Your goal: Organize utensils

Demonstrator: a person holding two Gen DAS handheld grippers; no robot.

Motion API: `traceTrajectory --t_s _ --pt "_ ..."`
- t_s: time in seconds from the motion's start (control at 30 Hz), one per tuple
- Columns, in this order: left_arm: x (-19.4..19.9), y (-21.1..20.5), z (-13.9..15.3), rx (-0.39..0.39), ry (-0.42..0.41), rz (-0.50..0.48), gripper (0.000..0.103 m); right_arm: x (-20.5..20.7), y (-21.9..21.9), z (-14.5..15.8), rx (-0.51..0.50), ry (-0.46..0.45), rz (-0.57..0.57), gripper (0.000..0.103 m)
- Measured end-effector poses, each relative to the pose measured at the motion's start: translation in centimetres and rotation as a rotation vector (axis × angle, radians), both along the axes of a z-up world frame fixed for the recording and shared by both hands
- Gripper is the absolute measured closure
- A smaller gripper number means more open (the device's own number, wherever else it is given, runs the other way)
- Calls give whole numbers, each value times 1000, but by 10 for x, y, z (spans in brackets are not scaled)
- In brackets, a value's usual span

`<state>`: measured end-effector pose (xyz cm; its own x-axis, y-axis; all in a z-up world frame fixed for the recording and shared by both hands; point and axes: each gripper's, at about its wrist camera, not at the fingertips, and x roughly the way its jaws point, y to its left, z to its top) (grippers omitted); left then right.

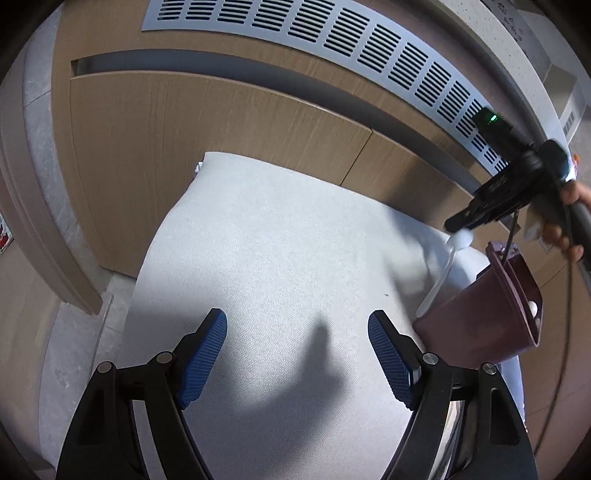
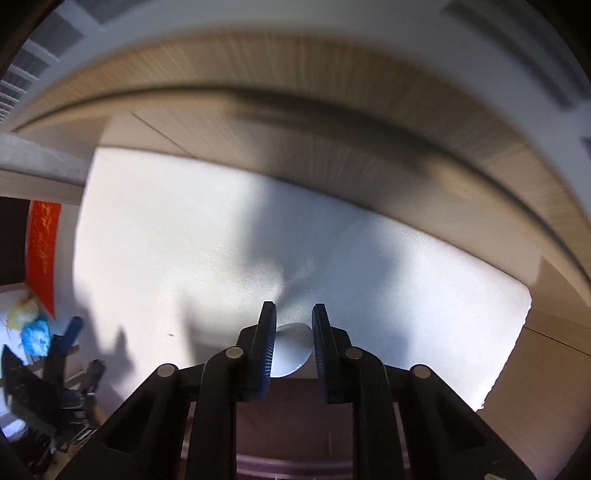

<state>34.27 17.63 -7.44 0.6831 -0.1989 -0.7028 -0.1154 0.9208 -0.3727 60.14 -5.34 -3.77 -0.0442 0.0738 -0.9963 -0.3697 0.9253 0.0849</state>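
A maroon utensil holder (image 1: 476,317) stands at the right edge of the white cloth (image 1: 280,240), with a small white piece (image 1: 532,306) showing inside its rim. My right gripper (image 1: 454,223) hangs just above it, pointing down and shut on the rounded end of a white plastic spoon (image 1: 445,269). The spoon's handle runs down behind the holder. In the right wrist view the spoon's round end (image 2: 291,347) sits between the nearly closed pads of the right gripper (image 2: 293,308), over the holder (image 2: 291,410). My left gripper (image 1: 297,317) is open above bare cloth, holding nothing.
Wood cabinet fronts (image 1: 207,122) and a slotted white vent grille (image 1: 332,33) rise behind the table. A hand (image 1: 569,192) holds the right gripper. Off the table's left side are a red banner (image 2: 42,243) and blue and yellow bags (image 2: 35,332).
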Motion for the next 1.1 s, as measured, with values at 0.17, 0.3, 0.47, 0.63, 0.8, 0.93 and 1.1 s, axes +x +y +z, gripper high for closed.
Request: traceTrajectory --t_s 0.17,0.3,0.47,0.63,0.8,0.93,1.1 --pt "2 -5 -3 13 7 -22 24 -8 -13 30 35 -56 -23 91" --pt "3 -9 0 35 13 -25 24 -26 -20 52 75 -128 -45 102" --pt "-9 -14 27 108 -38 -33 24 -45 -27 78 157 -145 -26 102" --pt "-32 -20 43 127 -70 -19 21 -52 -15 69 121 -108 -46 99" --pt "-47 -19 36 99 -25 -29 21 -31 -10 26 9 -3 -50 66" --pt "-49 -25 26 108 18 -47 21 -17 -17 -3 -54 34 -58 53" --pt "-27 -42 13 113 62 -105 21 -22 -50 -18 -99 91 -60 47"
